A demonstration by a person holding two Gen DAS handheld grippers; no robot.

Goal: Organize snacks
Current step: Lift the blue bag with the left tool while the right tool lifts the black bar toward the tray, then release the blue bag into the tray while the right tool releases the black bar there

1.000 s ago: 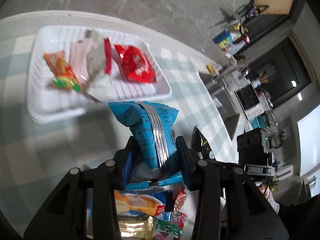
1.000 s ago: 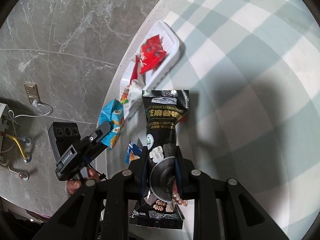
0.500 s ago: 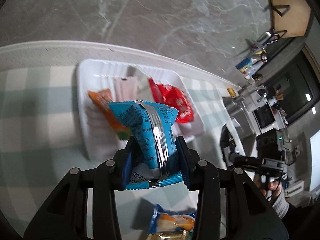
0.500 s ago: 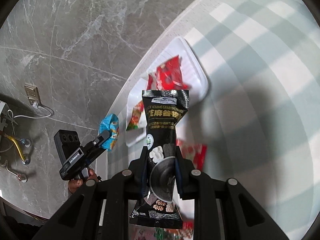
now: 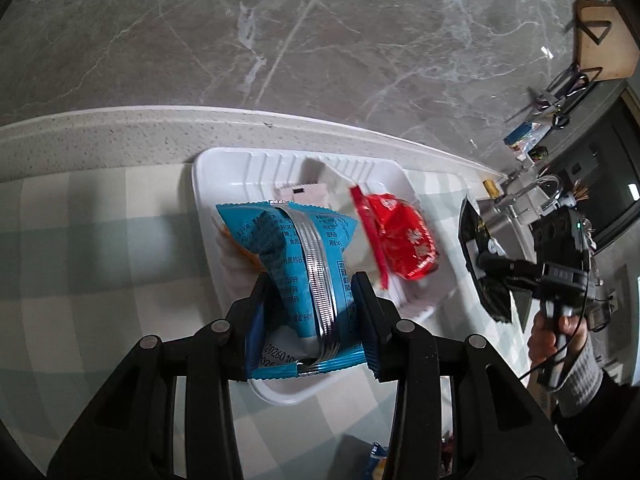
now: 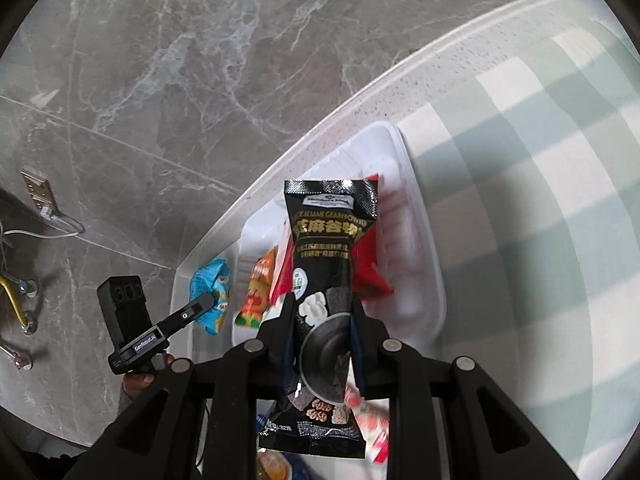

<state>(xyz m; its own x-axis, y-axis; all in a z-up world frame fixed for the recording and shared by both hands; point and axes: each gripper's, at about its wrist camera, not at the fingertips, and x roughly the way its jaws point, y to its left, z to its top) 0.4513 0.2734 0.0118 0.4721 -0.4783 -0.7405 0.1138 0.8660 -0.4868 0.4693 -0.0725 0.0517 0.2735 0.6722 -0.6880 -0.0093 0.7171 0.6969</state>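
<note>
Left wrist: you look along the left gripper (image 5: 312, 292), tilted down, close over the white tray (image 5: 208, 176) | Right wrist: you look along the right gripper (image 6: 322, 312), tilted down at the tray (image 6: 424, 236) from its other side | Shared: tray, checked table (image 5: 80, 240), marble floor (image 5: 320, 40); each view catches the other gripper.

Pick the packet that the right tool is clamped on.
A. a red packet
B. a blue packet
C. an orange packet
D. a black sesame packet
D: the right tool pinches the black sesame packet upright above the white tray; the blue packet is in the left tool.
</note>
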